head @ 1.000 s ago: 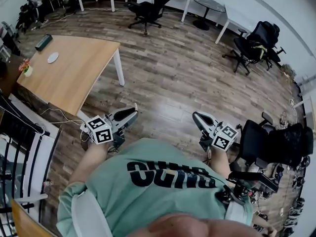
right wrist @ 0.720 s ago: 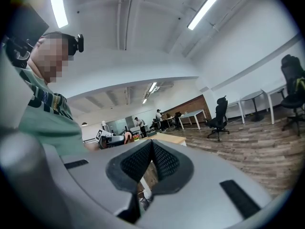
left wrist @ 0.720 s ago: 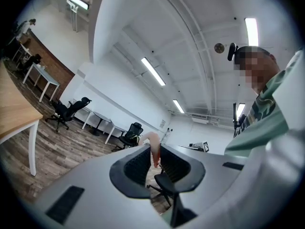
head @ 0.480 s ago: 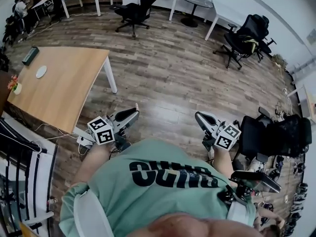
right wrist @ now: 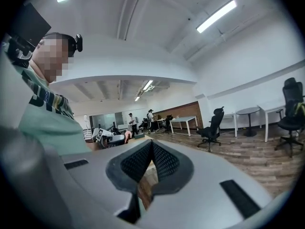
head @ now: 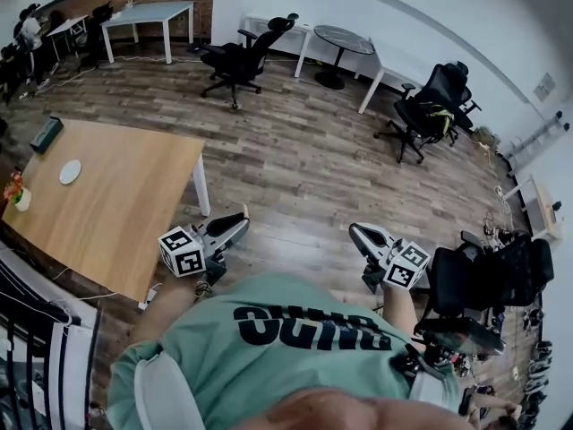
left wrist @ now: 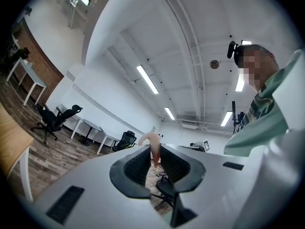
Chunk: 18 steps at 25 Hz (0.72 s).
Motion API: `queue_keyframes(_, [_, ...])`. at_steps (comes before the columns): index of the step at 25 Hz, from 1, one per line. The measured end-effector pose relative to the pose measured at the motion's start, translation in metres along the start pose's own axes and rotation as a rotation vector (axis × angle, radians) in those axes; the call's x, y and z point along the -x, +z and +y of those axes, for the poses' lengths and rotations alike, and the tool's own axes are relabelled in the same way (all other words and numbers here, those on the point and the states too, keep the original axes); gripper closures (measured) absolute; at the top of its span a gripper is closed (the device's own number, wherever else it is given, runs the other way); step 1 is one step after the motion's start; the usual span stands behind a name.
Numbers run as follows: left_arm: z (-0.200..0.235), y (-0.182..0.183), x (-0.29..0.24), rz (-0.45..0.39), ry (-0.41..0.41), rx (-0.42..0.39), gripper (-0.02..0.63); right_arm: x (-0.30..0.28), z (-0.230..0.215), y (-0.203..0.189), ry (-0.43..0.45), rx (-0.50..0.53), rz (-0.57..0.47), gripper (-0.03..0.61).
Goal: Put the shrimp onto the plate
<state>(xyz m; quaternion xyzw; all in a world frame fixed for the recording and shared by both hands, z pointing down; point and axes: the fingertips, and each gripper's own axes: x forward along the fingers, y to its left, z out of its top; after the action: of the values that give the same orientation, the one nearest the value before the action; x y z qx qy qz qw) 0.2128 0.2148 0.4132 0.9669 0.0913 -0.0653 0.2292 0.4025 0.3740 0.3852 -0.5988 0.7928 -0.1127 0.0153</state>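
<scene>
A pink shrimp [left wrist: 154,146] is pinched upright between the jaws of my left gripper [left wrist: 153,152], its curled end sticking out above the tips. In the head view the left gripper [head: 240,221] is held at chest height, just off the near right corner of the wooden table [head: 125,195]. A small white plate [head: 70,171] lies on the table's left part, far from both grippers. My right gripper [head: 355,231] is also at chest height, over the floor. Its jaws [right wrist: 151,146] meet with nothing between them.
On the table's left edge stand a small flower pot [head: 16,193] and a dark oblong object [head: 45,134]. Black office chairs [head: 235,61] [head: 428,115] stand farther out on the wood floor. Another black chair [head: 483,276] is close by my right side.
The head view has shifted: the table and plate now sit lower and farther right in it. Both grippers stay at chest height, the left still shut on the shrimp.
</scene>
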Motion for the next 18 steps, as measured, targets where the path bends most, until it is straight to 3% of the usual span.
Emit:
queue_keyframes(8, [0.081, 0.022, 0.063, -0.040, 0.098, 0.034, 0.549, -0.119, 0.006, -0.004, 0.110, 0.018, 0.072, 0.572])
queue_keyframes(13, [0.115, 0.029, 0.068, -0.059, 0.180, 0.043, 0.549, -0.165, -0.025, -0.001, 0.180, -0.008, 0.092, 0.572])
queue_keyframes(18, [0.142, 0.031, 0.058, -0.077, 0.282, 0.012, 0.549, -0.208, -0.062, -0.001, 0.305, -0.006, 0.086, 0.572])
